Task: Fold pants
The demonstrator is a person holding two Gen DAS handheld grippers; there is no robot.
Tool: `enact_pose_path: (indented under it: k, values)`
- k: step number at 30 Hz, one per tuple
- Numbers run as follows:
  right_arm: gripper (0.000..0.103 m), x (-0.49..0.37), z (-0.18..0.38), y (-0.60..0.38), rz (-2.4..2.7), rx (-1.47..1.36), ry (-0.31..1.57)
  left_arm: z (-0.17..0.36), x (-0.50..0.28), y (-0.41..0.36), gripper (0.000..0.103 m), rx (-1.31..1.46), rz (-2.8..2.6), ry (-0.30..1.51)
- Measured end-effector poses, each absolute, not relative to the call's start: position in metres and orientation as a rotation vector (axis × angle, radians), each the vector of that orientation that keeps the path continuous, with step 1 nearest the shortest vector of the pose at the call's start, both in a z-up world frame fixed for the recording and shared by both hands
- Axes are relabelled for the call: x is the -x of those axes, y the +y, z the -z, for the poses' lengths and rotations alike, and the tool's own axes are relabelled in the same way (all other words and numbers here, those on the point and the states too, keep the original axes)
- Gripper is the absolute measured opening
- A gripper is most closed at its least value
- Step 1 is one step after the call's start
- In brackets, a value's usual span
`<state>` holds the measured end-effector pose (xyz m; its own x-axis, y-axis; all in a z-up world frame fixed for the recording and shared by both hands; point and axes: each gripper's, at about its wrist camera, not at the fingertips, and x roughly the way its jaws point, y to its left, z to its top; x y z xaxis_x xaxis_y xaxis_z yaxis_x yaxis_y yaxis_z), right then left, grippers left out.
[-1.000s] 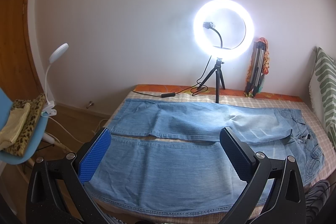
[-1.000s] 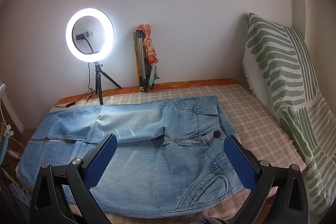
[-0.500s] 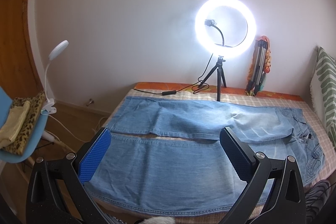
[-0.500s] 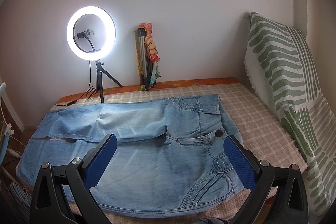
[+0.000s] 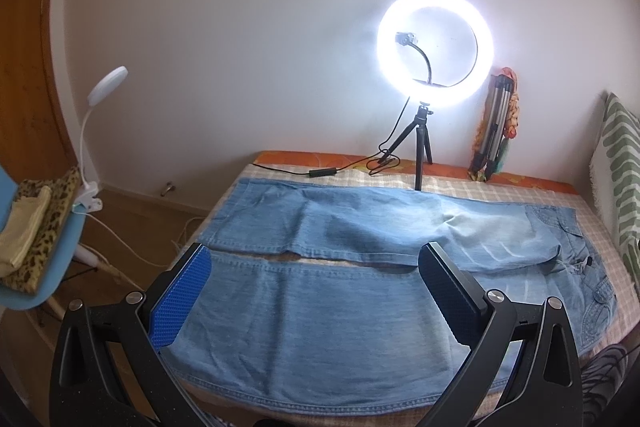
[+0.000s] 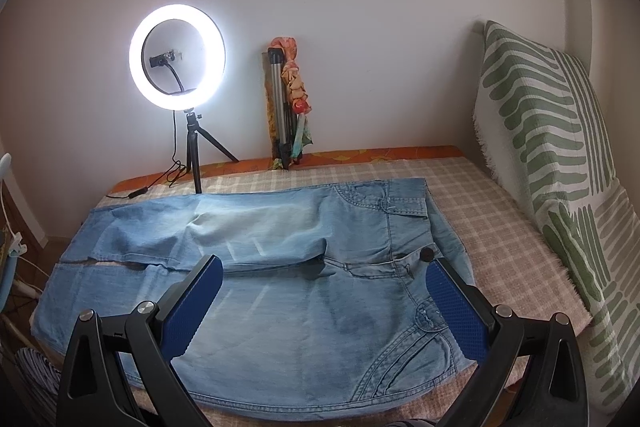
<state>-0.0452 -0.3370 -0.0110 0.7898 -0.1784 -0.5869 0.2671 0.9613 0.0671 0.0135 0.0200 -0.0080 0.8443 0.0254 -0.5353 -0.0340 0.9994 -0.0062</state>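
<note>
Denim pants (image 5: 320,315), light blue, are laid flat on the checked bed cover (image 6: 500,227), legs side by side with a thin gap between them; the waistband is seen at 3 o'clock in the left wrist view, hems at 9 o'clock. Left tool (image 5: 312,291) is held spread wide above the near leg, nothing gripped, blue pads (image 5: 180,299) apart from the fabric. Right tool (image 6: 324,299) is likewise spread wide, held over the hip and pocket area, nothing pinched. A dark button (image 6: 426,254) is seen at the waist, near the right tool's 1 o'clock finger. A lit ring light (image 5: 435,47) on a small tripod is stood at 12 o'clock by the wall, a folded tripod (image 6: 282,107) leaned beside it. A green-patterned pillow (image 6: 560,167) is propped at 3 o'clock. A blue chair (image 5: 40,267) with a clip lamp (image 5: 96,131) is seen at 9 o'clock.
</note>
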Motion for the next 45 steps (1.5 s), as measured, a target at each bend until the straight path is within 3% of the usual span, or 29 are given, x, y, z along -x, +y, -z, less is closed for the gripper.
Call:
enact_pose_path:
  k: [12, 32, 34, 39, 42, 45]
  values:
    - [0.103, -0.008, 0.009, -0.324, 0.142, -0.094, 0.621, 0.007, -0.058, 0.064, 0.103, 0.027, -0.032, 0.543]
    - [0.102, -0.165, 0.018, -0.309, -0.178, -0.098, 0.684, 0.012, -0.199, 0.106, 0.097, 0.064, -0.015, 0.676]
    - [0.1, -0.188, 0.023, -0.312, -0.201, -0.119, 0.712, 0.016, -0.215, 0.105, 0.091, 0.059, -0.011, 0.693]
    - [0.095, -0.24, 0.041, -0.313, -0.241, -0.106, 0.77, 0.034, -0.256, 0.1, 0.087, 0.065, -0.005, 0.75]
    - [0.089, -0.271, 0.058, -0.308, -0.253, -0.054, 0.813, 0.051, -0.279, 0.091, 0.078, 0.058, 0.013, 0.792]
    - [0.082, -0.299, 0.08, -0.302, -0.304, -0.02, 0.873, 0.068, -0.292, 0.082, 0.077, 0.065, 0.027, 0.827]
